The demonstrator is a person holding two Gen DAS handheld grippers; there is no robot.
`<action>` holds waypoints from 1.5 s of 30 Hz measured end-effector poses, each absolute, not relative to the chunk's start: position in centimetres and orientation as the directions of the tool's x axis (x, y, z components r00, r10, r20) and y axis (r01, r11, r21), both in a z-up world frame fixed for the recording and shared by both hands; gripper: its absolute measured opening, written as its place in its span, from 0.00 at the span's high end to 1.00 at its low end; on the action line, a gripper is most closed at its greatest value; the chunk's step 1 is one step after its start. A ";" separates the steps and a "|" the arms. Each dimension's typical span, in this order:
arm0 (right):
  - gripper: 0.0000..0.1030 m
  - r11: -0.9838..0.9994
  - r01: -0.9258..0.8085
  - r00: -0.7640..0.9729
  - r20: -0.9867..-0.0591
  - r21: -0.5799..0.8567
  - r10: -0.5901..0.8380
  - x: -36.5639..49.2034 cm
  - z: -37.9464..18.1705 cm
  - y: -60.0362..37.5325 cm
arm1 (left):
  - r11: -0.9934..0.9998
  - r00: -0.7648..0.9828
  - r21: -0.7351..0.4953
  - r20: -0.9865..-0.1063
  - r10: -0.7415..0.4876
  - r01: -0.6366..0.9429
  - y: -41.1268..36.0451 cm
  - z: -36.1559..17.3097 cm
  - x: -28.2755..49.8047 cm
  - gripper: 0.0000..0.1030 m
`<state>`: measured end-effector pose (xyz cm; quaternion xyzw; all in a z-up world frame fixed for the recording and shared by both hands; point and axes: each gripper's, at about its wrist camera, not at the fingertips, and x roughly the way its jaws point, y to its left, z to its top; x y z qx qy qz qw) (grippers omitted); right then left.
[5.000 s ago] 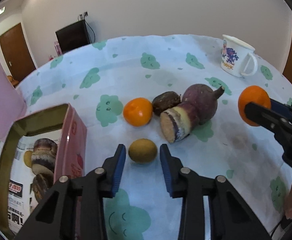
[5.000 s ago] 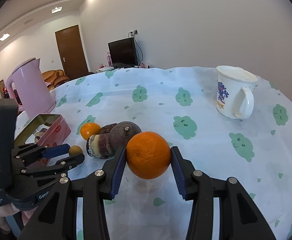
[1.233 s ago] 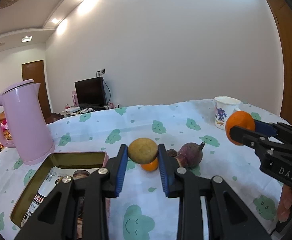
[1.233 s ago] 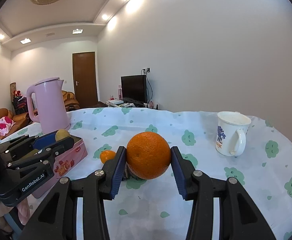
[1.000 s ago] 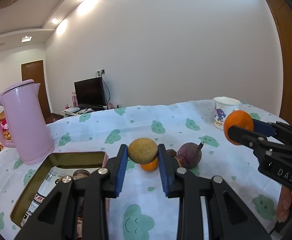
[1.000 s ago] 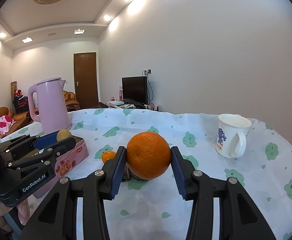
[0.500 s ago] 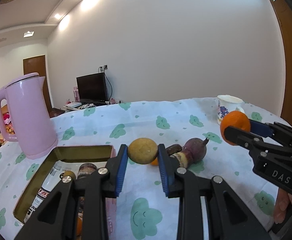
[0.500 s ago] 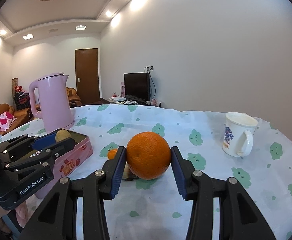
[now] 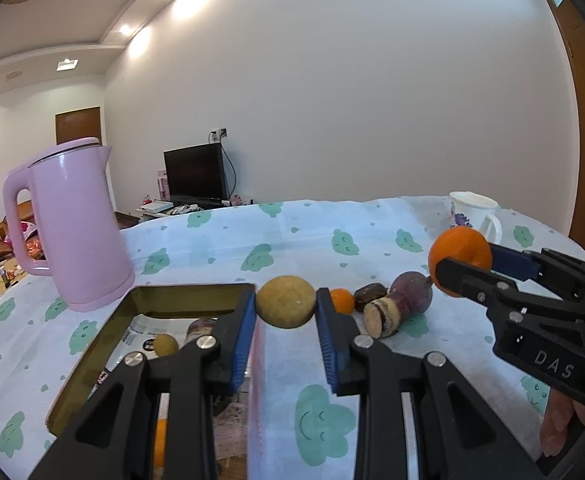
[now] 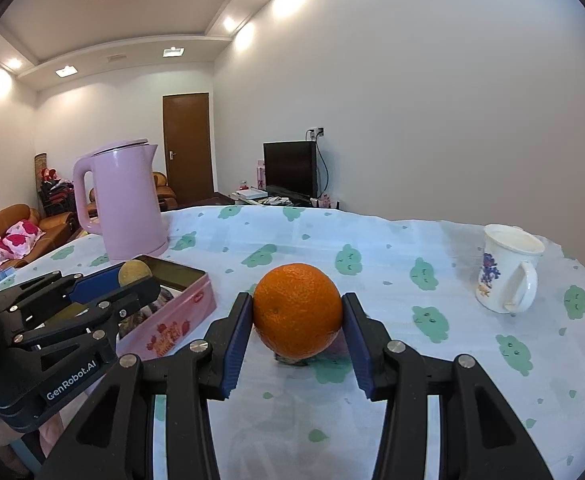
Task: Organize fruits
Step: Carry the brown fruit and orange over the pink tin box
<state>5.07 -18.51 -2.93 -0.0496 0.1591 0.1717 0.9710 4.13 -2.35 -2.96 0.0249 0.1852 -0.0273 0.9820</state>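
My left gripper (image 9: 285,314) is shut on a round yellow-brown fruit (image 9: 285,307), held just above the right wall of an open pink tin (image 9: 190,289). The tin holds a small yellow fruit (image 9: 166,344) and a purple piece (image 9: 200,326). My right gripper (image 10: 297,320) is shut on a large orange (image 10: 297,310) above the tablecloth, right of the tin (image 10: 180,320). In the left wrist view that orange (image 9: 460,248) hangs at the right. A small orange (image 9: 342,301), a brown piece (image 9: 370,291) and a cut purple sweet potato (image 9: 406,304) lie on the cloth between the grippers.
A pink kettle (image 9: 72,224) stands behind the tin at the left. A white mug (image 10: 508,268) stands at the far right of the table. In the right wrist view the held orange hides most of the sweet potato. Part of a hand (image 9: 556,428) shows at the lower right.
Both grippers have drifted left toward the tin with their fruits still held. The tin now sits closer and larger in both views.
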 end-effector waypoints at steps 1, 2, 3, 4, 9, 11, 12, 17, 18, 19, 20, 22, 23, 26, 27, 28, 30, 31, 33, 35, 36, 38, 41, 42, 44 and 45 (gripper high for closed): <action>0.54 0.935 -0.352 0.889 -0.327 -0.042 0.320 5.1 -2.9 -18.3 | 0.998 0.931 0.039 -0.364 -0.040 0.058 -2.2 -3.0 4.1 0.70; 0.54 0.933 -0.357 0.888 -0.327 -0.044 0.324 5.1 -3.0 -18.0 | 0.998 0.931 0.040 -0.363 -0.037 0.055 -2.0 -3.0 4.1 0.70; 0.54 0.931 -0.363 0.886 -0.328 -0.047 0.329 5.1 -3.0 -17.6 | 0.998 0.931 0.041 -0.365 -0.034 0.052 -1.8 -3.0 4.1 0.70; 0.54 0.928 -0.369 0.883 -0.330 -0.049 0.334 5.1 -3.0 -17.3 | 0.998 0.930 0.040 -0.365 -0.030 0.048 -1.6 -3.0 4.0 0.70; 0.54 0.918 -0.393 0.874 -0.334 -0.056 0.353 5.2 -3.0 -15.9 | 0.999 0.931 0.039 -0.366 -0.009 0.025 -0.5 -3.1 3.9 0.70; 0.54 0.914 -0.401 0.870 -0.337 -0.057 0.360 5.2 -3.0 -15.4 | 0.999 0.930 0.039 -0.368 0.001 0.014 0.0 -3.1 4.0 0.70; 0.54 0.912 -0.405 0.867 -0.340 -0.056 0.364 5.3 -3.1 -15.1 | 0.999 0.930 0.038 -0.369 0.005 0.009 0.2 -3.1 4.0 0.70; 0.54 0.903 -0.425 0.856 -0.351 -0.060 0.379 5.5 -3.2 -14.0 | 0.999 0.926 0.031 -0.377 0.019 -0.008 1.2 -3.1 4.0 0.70; 0.54 0.902 -0.428 0.854 -0.352 -0.060 0.382 5.5 -3.1 -13.8 | 0.999 0.925 0.029 -0.379 0.024 -0.014 1.5 -3.1 4.0 0.70; 0.54 0.900 -0.431 0.853 -0.353 -0.061 0.384 5.5 -3.1 -13.6 | 0.999 0.925 0.028 -0.380 0.025 -0.016 1.7 -3.1 4.0 0.70; 0.54 0.898 -0.435 0.851 -0.354 -0.062 0.387 5.5 -3.1 -13.3 | 0.999 0.924 0.028 -0.381 0.028 -0.019 1.9 -3.1 4.0 0.70; 0.54 0.893 -0.446 0.846 -0.358 -0.064 0.396 5.6 -3.1 -12.7 | 0.999 0.923 0.030 -0.382 0.041 -0.032 2.4 -3.1 4.0 0.70; 0.54 0.891 -0.448 0.844 -0.359 -0.065 0.399 5.6 -3.1 -12.5 | 0.999 0.922 0.028 -0.384 0.045 -0.037 2.6 -3.1 4.0 0.70; 0.54 0.885 -0.461 0.838 -0.363 -0.069 0.408 5.8 -3.1 -11.6 | 0.998 0.918 0.021 -0.393 0.058 -0.054 3.6 -3.2 4.1 0.70; 0.54 0.882 -0.466 0.836 -0.364 -0.072 0.411 5.8 -3.1 -11.3 | 0.998 0.917 0.020 -0.394 0.060 -0.056 3.8 -3.2 4.2 0.70; 0.54 0.880 -0.469 0.834 -0.366 -0.073 0.414 5.9 -3.2 -11.1 | 0.998 0.917 0.021 -0.394 0.063 -0.059 4.0 -3.2 4.2 0.70; 0.54 0.876 -0.477 0.829 -0.369 -0.074 0.420 6.0 -3.2 -10.6 | 0.997 0.915 0.023 -0.396 0.075 -0.071 4.5 -3.2 4.2 0.70; 0.54 0.875 -0.479 0.828 -0.370 -0.074 0.422 6.0 -3.2 -10.4 | 0.997 0.914 0.022 -0.398 0.077 -0.074 4.7 -3.2 4.2 0.70; 0.54 0.870 -0.487 0.823 -0.372 -0.074 0.429 6.2 -3.2 -10.0 | 0.996 0.913 0.022 -0.398 0.087 -0.085 5.1 -3.2 4.2 0.70; 0.54 0.866 -0.494 0.819 -0.374 -0.076 0.434 6.3 -3.2 -9.6 | 0.995 0.912 0.023 -0.399 0.095 -0.093 5.5 -3.2 4.2 0.70; 0.54 0.864 -0.498 0.817 -0.375 -0.077 0.437 6.3 -3.2 -9.4 | 0.995 0.912 0.023 -0.400 0.097 -0.096 5.6 -3.1 4.2 0.70; 0.54 0.860 -0.505 0.814 -0.376 -0.079 0.443 6.4 -3.2 -9.0 | 0.994 0.909 0.024 -0.403 0.106 -0.105 6.0 -3.1 4.2 0.70; 0.54 0.853 -0.515 0.809 -0.377 -0.082 0.452 6.5 -3.1 -8.3 | 0.993 0.907 0.024 -0.406 0.115 -0.115 6.5 -3.1 4.2 0.70; 0.54 0.850 -0.519 0.807 -0.376 -0.084 0.456 6.5 -3.0 -8.0 | 0.993 0.906 0.024 -0.407 0.117 -0.118 6.7 -3.1 4.3 0.70; 0.54 0.847 -0.524 0.804 -0.376 -0.085 0.460 6.6 -3.0 -7.7 | 0.992 0.904 0.026 -0.409 0.125 -0.126 7.0 -3.1 4.3 0.70; 0.54 0.846 -0.527 0.803 -0.377 -0.085 0.462 6.6 -3.0 -7.6 | 0.991 0.902 0.026 -0.411 0.129 -0.129 7.2 -3.1 4.4 0.70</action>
